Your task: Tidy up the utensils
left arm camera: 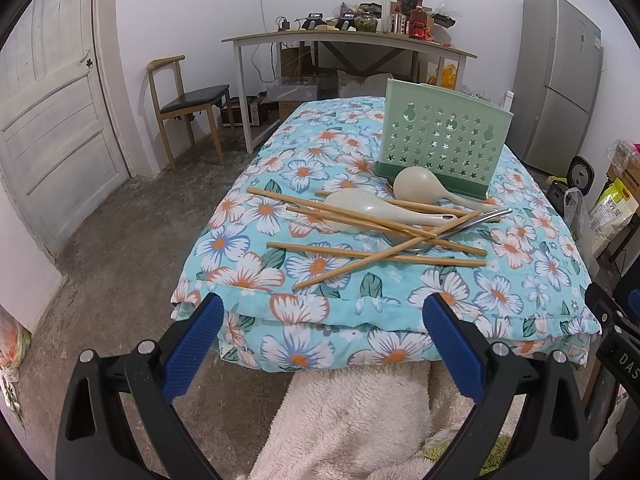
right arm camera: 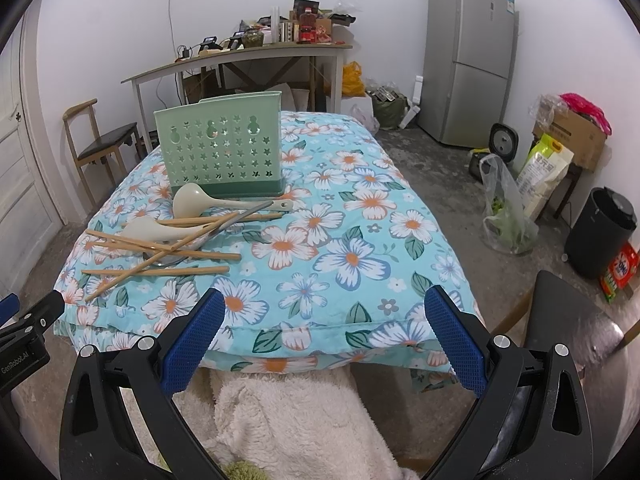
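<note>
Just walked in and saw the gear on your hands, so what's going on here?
A person is about to sort utensils with two handheld grippers. Nothing is picked up yet: the left gripper and the right gripper both hover open at the near edge of the floral quilt. The wooden chopsticks, two cream plastic spoons and a metal spoon lie in a crossed pile. The green holder stands upright just behind them; no utensils show above its rim.

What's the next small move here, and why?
Probably move the left hand-held gripper forward to the nearest chopstick. Both grippers are open and empty, short of the pile, and every utensil lies outside the green holder.
</note>
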